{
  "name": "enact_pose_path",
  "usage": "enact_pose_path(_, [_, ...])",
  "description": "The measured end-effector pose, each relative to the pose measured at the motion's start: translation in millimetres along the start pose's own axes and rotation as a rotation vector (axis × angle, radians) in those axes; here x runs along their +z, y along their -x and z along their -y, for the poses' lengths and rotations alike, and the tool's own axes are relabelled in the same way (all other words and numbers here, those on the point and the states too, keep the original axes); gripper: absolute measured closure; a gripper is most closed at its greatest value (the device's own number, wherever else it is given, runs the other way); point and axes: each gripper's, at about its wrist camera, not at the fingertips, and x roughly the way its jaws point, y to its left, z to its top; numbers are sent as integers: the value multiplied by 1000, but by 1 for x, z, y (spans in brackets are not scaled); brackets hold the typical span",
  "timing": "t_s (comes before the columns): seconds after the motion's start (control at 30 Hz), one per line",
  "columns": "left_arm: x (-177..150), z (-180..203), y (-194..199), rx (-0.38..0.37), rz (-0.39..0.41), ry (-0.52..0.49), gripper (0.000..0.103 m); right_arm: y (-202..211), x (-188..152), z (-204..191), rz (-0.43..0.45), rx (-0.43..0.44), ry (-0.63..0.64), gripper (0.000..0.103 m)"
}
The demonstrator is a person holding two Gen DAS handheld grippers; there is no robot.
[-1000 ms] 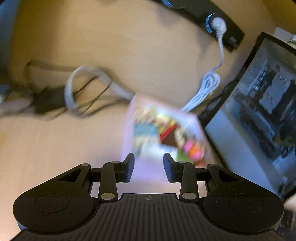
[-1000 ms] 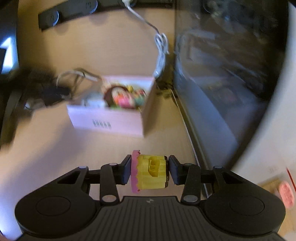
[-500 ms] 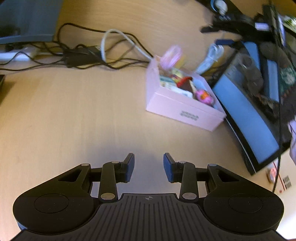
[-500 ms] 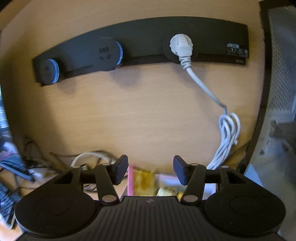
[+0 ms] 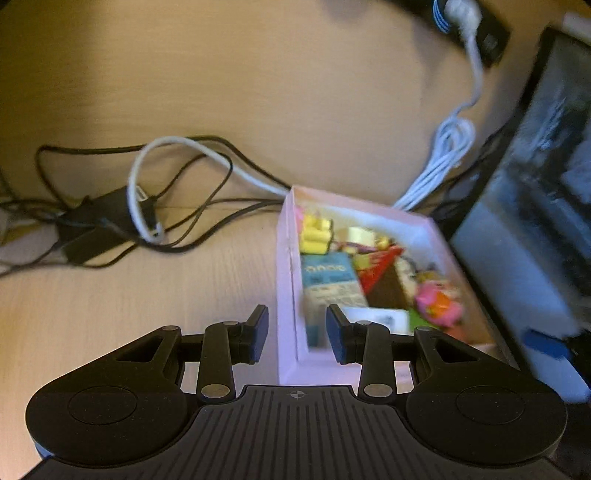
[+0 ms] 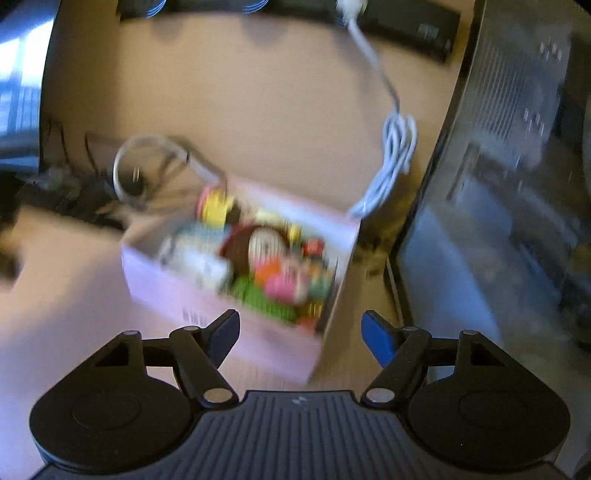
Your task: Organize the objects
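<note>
A pink open box (image 5: 286, 266) stands on the wooden desk, filled with several small colourful toys. A yellow and pink toy (image 5: 314, 233) lies at its far left corner. My left gripper (image 5: 297, 328) is open and empty, just above the box's near left wall. In the right wrist view the box (image 6: 207, 302) is blurred, with the yellow and pink toy (image 6: 214, 206) at its far left. My right gripper (image 6: 301, 334) is wide open and empty, above the box's near right corner.
A tangle of black and white cables (image 5: 147, 206) lies left of the box. A coiled white cord (image 5: 448, 147) runs to a black power strip (image 6: 406, 18) on the back panel. A dark monitor (image 6: 517, 184) stands close on the right.
My right gripper held the yellow and pink toy a second ago; it has let go and the toy now lies in the box. Both grippers have swung back over the box.
</note>
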Motion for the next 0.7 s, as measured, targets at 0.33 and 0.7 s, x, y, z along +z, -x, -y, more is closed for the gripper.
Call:
enact_pose_path(0.33, [-10,6,-13,217,-96,19,27,-35,-14,12,-34,9,-17,44])
enact_pose_path(0.7, [-18,-36,-1,310,-50,95,0,-51,1,-3,-9,68,-8,44])
